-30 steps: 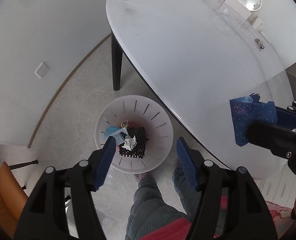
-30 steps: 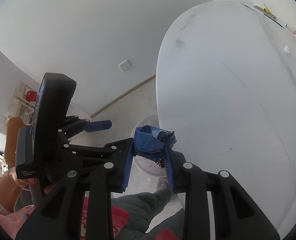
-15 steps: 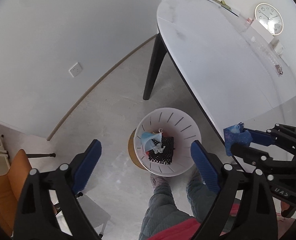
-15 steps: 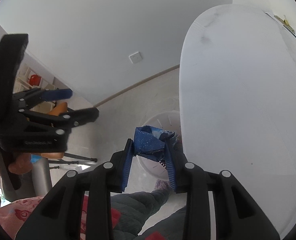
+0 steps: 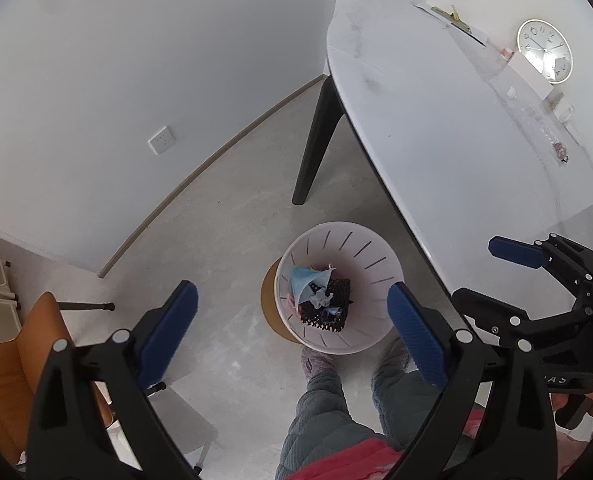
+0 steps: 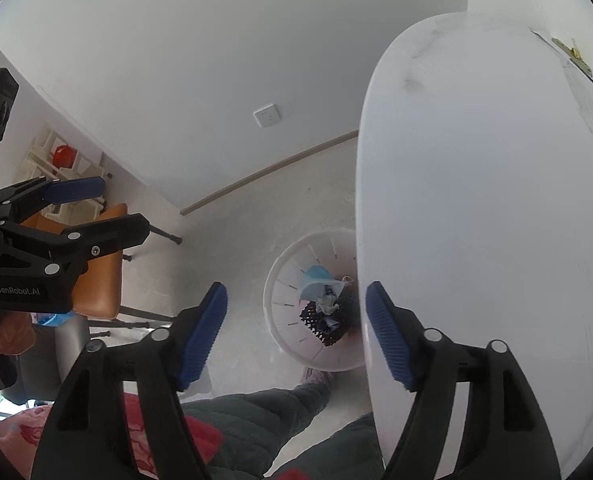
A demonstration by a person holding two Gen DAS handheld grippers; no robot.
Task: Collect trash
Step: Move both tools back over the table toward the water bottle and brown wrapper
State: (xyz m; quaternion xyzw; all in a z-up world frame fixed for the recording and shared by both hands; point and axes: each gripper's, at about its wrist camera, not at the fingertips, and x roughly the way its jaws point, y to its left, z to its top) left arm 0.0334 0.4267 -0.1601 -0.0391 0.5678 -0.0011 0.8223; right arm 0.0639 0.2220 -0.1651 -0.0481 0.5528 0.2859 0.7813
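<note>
Left gripper (image 5: 292,320) spread wide, empty, above white bin (image 5: 380,258) on floor beside table (image 5: 436,128). Bin holding blue mask (image 5: 306,280), black mesh piece (image 5: 338,312). Right gripper (image 5: 496,276) parted, empty, over table edge.

White table (image 5: 448,128), wall clock (image 5: 544,50), orange chair (image 6: 100,264)

There are two grippers: the left gripper (image 5: 292,328) and the right gripper (image 6: 296,332). One white bin (image 5: 380,256) stands on the floor. Inside lie one blue face mask (image 5: 308,280), one black mesh piece (image 5: 336,300) and one crumpled tissue (image 5: 321,300). There is one white table (image 5: 436,120), one round clock (image 5: 544,56), one wall socket (image 5: 161,140) and one orange chair (image 6: 100,272).
</note>
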